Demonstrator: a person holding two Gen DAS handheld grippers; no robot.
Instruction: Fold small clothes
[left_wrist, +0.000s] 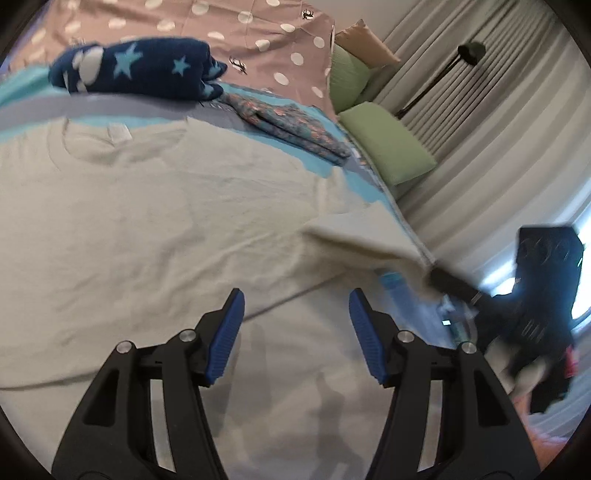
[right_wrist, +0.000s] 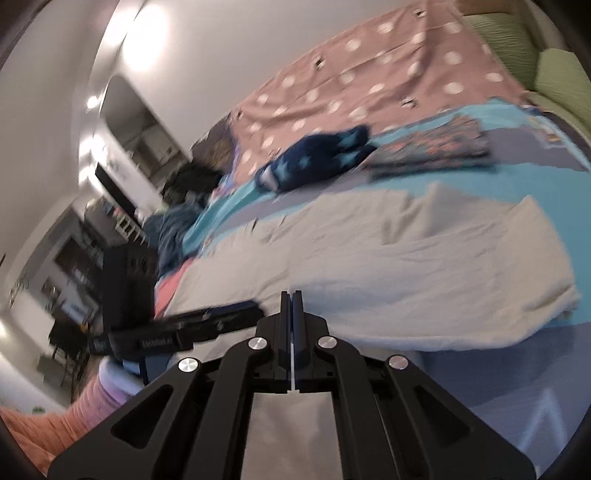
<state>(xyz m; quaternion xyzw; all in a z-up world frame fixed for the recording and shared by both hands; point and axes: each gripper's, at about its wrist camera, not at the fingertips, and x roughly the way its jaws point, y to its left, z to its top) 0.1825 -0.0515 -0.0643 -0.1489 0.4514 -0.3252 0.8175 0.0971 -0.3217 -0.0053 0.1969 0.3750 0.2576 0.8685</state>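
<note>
A pale cream T-shirt (left_wrist: 155, 206) lies spread on the bed, neck towards the far side. My left gripper (left_wrist: 295, 314) is open just above the shirt's near part, nothing between its blue pads. My right gripper (right_wrist: 291, 299) is shut on the shirt's edge (right_wrist: 369, 266) and holds it lifted; in the left wrist view it shows at the right (left_wrist: 454, 284) with the raised shirt corner (left_wrist: 362, 236). The left gripper also shows in the right wrist view (right_wrist: 221, 314).
A folded navy star-print garment (left_wrist: 147, 68) and a folded floral garment (left_wrist: 291, 127) lie beyond the shirt on the blue-and-grey bedcover (right_wrist: 509, 147). A dotted pink blanket (left_wrist: 229, 26), green pillows (left_wrist: 388, 147) and curtains (left_wrist: 480, 129) lie further off. Furniture stands left of the bed (right_wrist: 122, 229).
</note>
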